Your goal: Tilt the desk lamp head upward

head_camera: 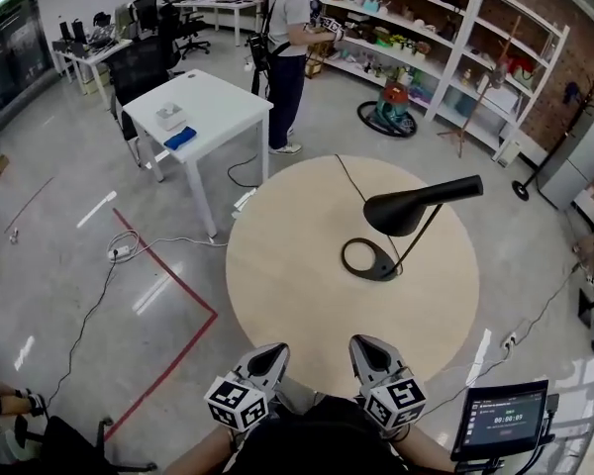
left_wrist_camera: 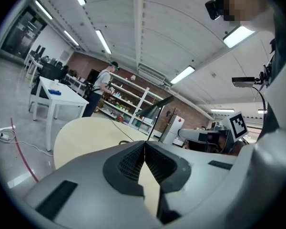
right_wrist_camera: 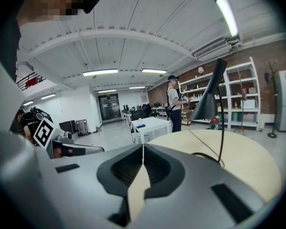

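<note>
A black desk lamp stands on the round beige table, right of centre. Its ring base lies flat and its cone head points down and to the left from a slanted stem. Both grippers hover at the table's near edge, well short of the lamp. My left gripper is shut with nothing in it, and so is my right gripper. In the left gripper view the lamp head shows beyond the closed jaws. In the right gripper view the lamp head hangs to the right of the closed jaws.
The lamp's cable runs across the table to its far edge. A white desk stands at the back left. A person faces the shelves. Red floor tape and a screen flank the table.
</note>
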`<state>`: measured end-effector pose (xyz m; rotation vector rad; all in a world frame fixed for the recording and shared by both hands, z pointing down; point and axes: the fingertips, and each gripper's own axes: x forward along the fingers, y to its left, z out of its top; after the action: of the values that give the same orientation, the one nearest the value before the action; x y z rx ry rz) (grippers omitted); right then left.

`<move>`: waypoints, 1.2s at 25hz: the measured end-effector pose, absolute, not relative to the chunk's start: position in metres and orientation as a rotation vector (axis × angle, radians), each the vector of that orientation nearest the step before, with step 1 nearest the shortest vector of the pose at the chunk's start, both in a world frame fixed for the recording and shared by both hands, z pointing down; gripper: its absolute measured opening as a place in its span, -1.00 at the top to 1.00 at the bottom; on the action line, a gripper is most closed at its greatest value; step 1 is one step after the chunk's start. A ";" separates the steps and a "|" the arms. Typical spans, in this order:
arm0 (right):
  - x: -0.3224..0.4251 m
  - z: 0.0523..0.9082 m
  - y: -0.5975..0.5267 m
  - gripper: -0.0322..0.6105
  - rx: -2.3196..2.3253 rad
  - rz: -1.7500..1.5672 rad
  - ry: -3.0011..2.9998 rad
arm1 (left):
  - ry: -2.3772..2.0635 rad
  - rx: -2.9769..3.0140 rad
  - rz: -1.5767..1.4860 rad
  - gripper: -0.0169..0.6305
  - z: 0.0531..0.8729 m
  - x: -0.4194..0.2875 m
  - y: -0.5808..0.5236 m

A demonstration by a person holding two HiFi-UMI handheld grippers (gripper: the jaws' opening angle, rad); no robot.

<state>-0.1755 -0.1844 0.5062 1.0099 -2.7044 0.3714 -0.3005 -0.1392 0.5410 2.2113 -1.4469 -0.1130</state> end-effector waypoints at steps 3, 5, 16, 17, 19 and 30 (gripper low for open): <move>-0.168 0.506 -0.192 0.88 1.071 0.396 -2.683 | -1.406 2.242 -0.110 0.94 0.537 -0.295 -0.154; -0.161 0.506 -0.200 0.87 1.100 0.411 -2.680 | -1.394 2.259 -0.100 0.94 0.532 -0.290 -0.164; -0.113 0.458 -0.274 0.87 1.284 0.295 -2.755 | -1.408 2.314 -0.216 0.94 0.478 -0.273 -0.245; -0.104 0.448 -0.286 0.88 1.317 0.279 -2.763 | -1.402 2.322 -0.229 0.94 0.472 -0.269 -0.257; -0.087 0.426 -0.306 0.88 1.379 0.224 -2.782 | -1.392 2.344 -0.231 0.94 0.464 -0.262 -0.279; -0.033 0.334 -0.378 0.87 1.753 -0.071 -2.765 | -1.189 2.321 -0.382 0.61 0.457 -0.239 -0.377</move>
<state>-0.0330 -0.3781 0.3341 1.7529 -2.7647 -0.0710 -0.2393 -0.3766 0.4568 2.3215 -1.1888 -0.3823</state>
